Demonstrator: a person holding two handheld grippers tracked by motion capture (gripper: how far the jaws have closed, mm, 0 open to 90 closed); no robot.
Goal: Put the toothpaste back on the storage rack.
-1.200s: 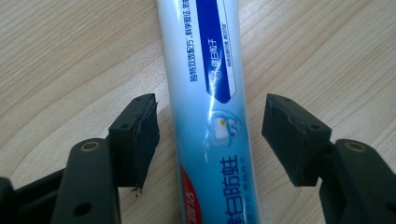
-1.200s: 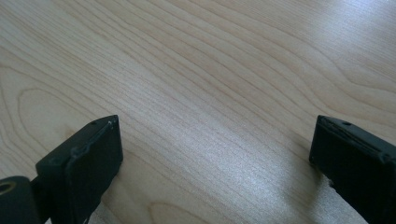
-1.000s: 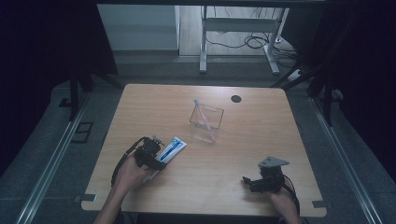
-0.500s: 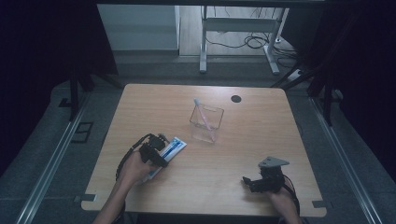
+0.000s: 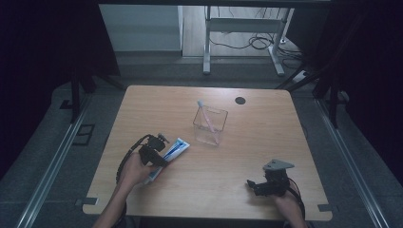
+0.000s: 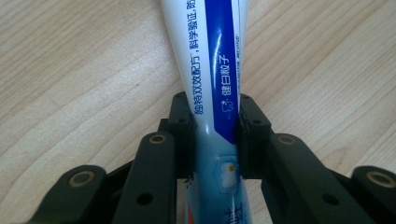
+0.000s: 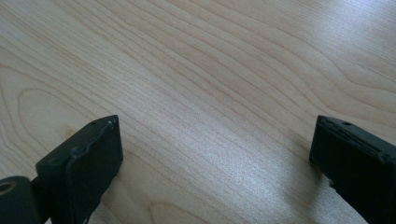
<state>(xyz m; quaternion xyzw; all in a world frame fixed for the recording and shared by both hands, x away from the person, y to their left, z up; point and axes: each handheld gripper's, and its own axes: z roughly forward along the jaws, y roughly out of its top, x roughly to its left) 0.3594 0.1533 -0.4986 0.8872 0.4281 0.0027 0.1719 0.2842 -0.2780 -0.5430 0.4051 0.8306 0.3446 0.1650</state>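
A white and blue toothpaste tube (image 5: 177, 147) (image 6: 215, 70) lies on the wooden table (image 5: 142, 109) at the front left. My left gripper (image 5: 164, 156) (image 6: 215, 116) has just been closing its jaws with the tube between them. Both pads now press on the tube's sides near its lower end. At the front right, my right gripper (image 5: 252, 184) (image 7: 215, 144) rests low over bare wood, open, with nothing between its fingers. A clear square container (image 5: 210, 126) stands mid-table with a pink toothbrush (image 5: 205, 116) leaning inside it.
A small black disc (image 5: 240, 100) lies near the table's far edge. Bare wood stretches between the two grippers and around the container. Beyond the table are a grey floor, desk legs and cables.
The left gripper's jaws have drawn in around the toothpaste tube and now clamp it. The tube has barely shifted. The right gripper has stayed where it was.
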